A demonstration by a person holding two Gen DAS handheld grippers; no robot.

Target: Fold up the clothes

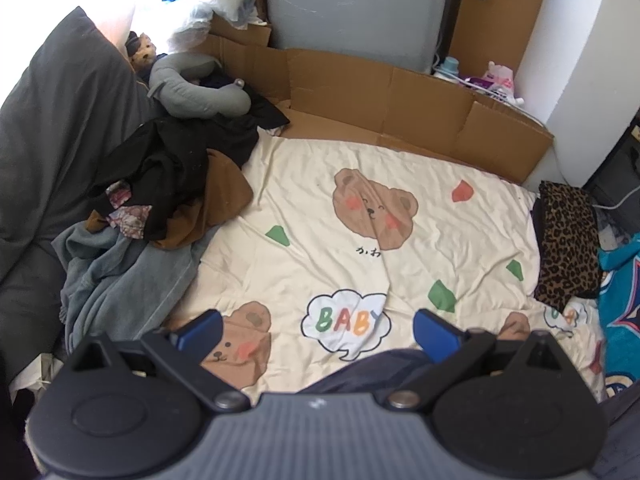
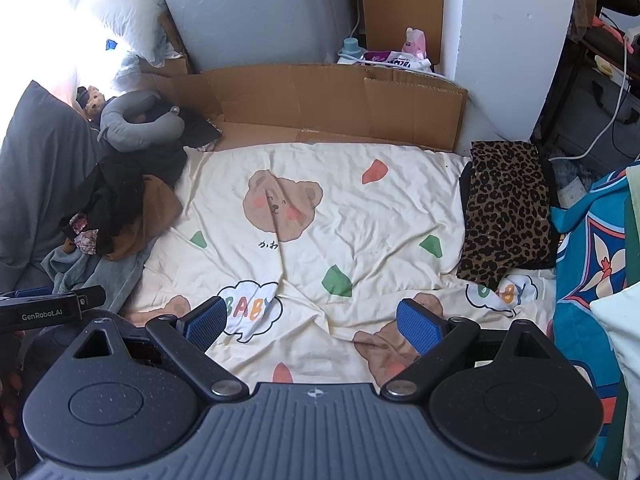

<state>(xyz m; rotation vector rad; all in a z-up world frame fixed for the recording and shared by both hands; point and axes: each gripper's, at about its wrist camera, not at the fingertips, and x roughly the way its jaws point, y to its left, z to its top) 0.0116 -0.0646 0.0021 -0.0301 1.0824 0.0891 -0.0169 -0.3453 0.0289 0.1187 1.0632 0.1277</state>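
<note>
Left wrist view: my left gripper (image 1: 318, 330) hovers with jaws spread wide and empty above the near edge of the bear-print sheet (image 1: 360, 216). The unfolded clothes pile (image 1: 168, 184) lies along the sheet's left edge.

Right wrist view: my right gripper (image 2: 312, 322) is likewise spread and empty over the near edge. A folded leopard-print garment (image 2: 506, 208) rests at the sheet's right edge.

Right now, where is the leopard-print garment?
In both views the leopard-print garment lies folded at the right edge of the bear-print cover, beside the teal printed fabric and near the cardboard.
</note>
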